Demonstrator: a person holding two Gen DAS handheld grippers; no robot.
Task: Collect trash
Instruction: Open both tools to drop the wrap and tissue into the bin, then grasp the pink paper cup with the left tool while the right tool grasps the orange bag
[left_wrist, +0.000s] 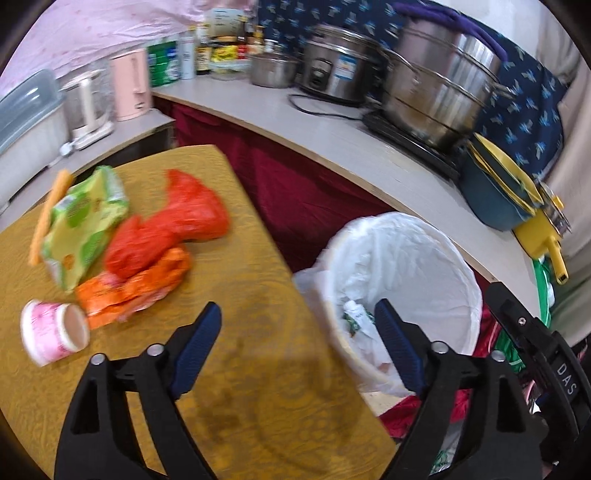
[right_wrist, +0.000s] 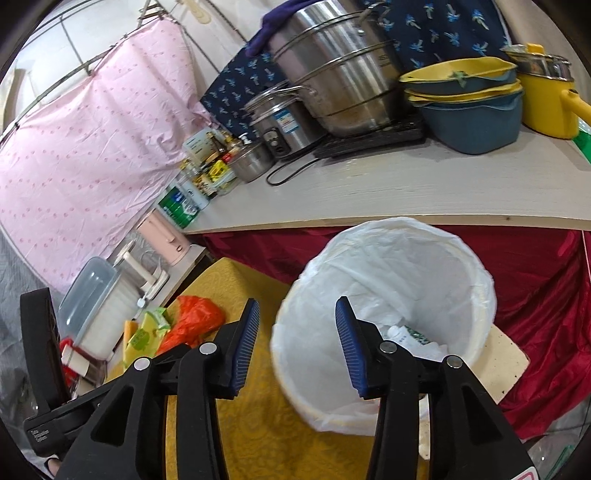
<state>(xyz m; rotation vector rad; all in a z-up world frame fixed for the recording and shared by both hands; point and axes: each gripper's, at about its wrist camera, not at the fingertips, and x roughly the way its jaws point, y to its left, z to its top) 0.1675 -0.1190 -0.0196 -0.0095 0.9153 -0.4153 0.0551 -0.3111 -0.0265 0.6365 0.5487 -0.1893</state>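
Left wrist: left hand-held gripper wide open, empty.

A pale worktop runs along the far side of the room, with a dark red cloth hanging below its front edge. On it stand a tall stacked steel steamer on a black hob, a rice cooker, a small steel pot, and stacked blue-and-yellow basins. Bottles and jars group at the corner. A pink kettle stands on a lower surface beside a clear-lidded box. A pink dotted sheet and a navy patterned cloth cover the walls. The yellow-brown table sits in the foreground.
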